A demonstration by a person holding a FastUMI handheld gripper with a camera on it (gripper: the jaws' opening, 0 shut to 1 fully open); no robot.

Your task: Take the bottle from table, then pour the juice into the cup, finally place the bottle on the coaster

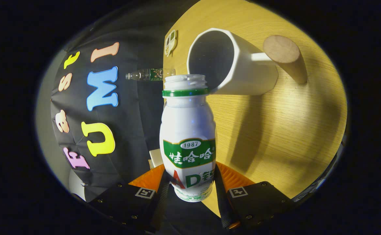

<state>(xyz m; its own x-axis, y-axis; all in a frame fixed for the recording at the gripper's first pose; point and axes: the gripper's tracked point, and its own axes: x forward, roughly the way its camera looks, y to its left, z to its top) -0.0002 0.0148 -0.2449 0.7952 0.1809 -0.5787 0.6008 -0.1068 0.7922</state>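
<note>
bottle (pixel 188 137) clamped between the tongs (pixel 190 192), mouth at the cup (pixel 242 70) rim

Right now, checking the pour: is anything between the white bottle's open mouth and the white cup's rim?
Nothing: gripper view shows white bottle, held in the jaws, its mouth at white cup rim.

The gripper (pixel 190 189) clamps the bottle (pixel 188 137) between both fingers, its open mouth at the cup's (pixel 242 70) rim just ahead.
</note>
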